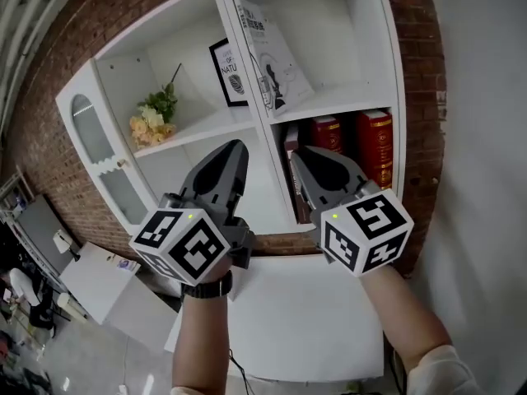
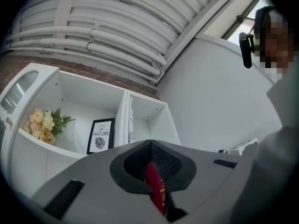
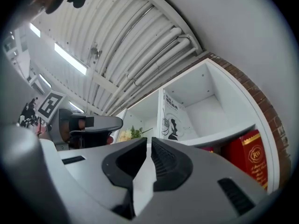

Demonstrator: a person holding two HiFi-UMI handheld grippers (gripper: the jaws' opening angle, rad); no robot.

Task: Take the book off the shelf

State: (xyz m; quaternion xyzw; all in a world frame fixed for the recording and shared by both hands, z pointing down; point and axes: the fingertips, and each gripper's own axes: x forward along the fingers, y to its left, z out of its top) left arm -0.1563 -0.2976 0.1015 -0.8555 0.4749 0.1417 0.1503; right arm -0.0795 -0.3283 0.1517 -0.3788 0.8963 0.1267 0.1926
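Judging from the pose, step in hand is the approach: nothing gripped yet, book not off the tall white shelf unit with a curved side (image 1: 206,130). Task's thing is ambiguous. A white paperback book with a black figure on its cover (image 1: 272,56) leans tilted in the upper right compartment. Red hardback books with gold lettering (image 1: 375,142) stand upright in the compartment below it, and I can't tell which is meant. Left gripper (image 1: 236,145) has its jaws pressed together and empty; in the left gripper view a red sliver shows in the slit, probably a red spine seen through it, not pinched. Right gripper (image 1: 301,151) also has its jaws pressed together with nothing in them, only white showing through the gap in its own view. In the head view the right tip overlaps the lower right compartment just beside the red books; contact can't be judged. Next move likely calls for spreading one pair of jaws, lining them either side of a spine or cover edge, closing, then pulling straight out; the leaning paperback could slide flat if nudged. Pose: both forearms come up from the bottom edge over the white counter (image 1: 305,311), grippers side by side, near each other, tilted upward at the shelf, marker cubes toward the camera. Left compartment holds a black-framed print (image 1: 229,72) and a bunch of pale flowers (image 1: 152,122), well clear of the right gripper.
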